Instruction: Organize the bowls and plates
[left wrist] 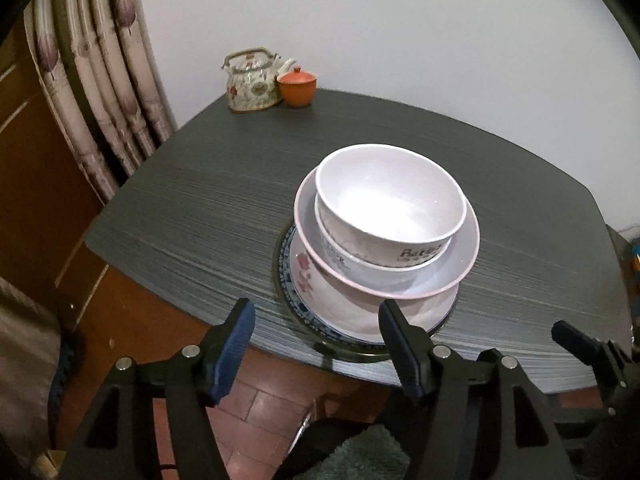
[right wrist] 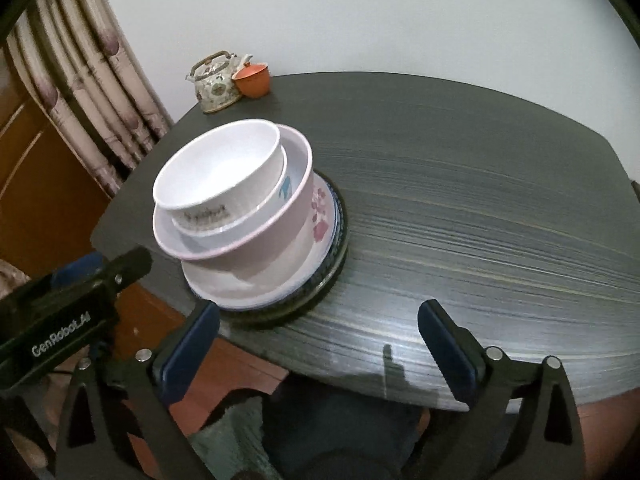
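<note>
One stack of dishes stands near the front edge of the dark table (left wrist: 200,208). A white bowl (left wrist: 392,196) with grey lettering tops it, nested in a second bowl inside a wide pink-rimmed bowl (left wrist: 460,268). Under these lie a floral plate (left wrist: 308,276) and a blue-patterned plate (left wrist: 285,260). My left gripper (left wrist: 316,314) is open just short of the stack's near rim, touching nothing. In the right wrist view the stack (right wrist: 216,168) sits to the left. My right gripper (right wrist: 320,314) hangs wide open over the table's front edge (right wrist: 440,360), holding nothing.
A floral teapot (left wrist: 252,80) and an orange lidded cup (left wrist: 297,86) stand at the far left corner by the white wall. A curtain (left wrist: 100,92) and a wooden cabinet (left wrist: 32,184) are on the left. Red floor tiles (left wrist: 272,404) show below.
</note>
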A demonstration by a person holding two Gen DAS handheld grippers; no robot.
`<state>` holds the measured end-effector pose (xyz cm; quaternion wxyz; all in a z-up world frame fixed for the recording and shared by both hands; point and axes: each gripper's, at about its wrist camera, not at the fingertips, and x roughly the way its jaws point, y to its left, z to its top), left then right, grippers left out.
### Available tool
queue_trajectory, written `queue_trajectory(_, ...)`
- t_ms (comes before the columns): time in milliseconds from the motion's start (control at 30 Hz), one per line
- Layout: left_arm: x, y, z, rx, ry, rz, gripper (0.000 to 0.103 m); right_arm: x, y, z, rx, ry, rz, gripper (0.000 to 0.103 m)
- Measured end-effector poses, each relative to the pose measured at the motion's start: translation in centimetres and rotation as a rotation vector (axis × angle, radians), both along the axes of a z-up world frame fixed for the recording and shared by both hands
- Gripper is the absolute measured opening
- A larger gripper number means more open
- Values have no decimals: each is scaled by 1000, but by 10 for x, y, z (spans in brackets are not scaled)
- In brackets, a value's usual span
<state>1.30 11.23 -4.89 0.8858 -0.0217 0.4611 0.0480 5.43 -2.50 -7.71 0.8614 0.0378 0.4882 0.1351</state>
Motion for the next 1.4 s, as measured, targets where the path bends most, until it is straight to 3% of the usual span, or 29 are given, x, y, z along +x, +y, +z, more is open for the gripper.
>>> queue_trajectory(400, 0, 2, -6, -7, -20, 6, 66, -19, -5, 2, -64, -47, -20, 102)
queue_trajectory(1400, -1, -2, -15, 8, -1, -6, 66, -23, -2, -8, -75, -6, -21, 102)
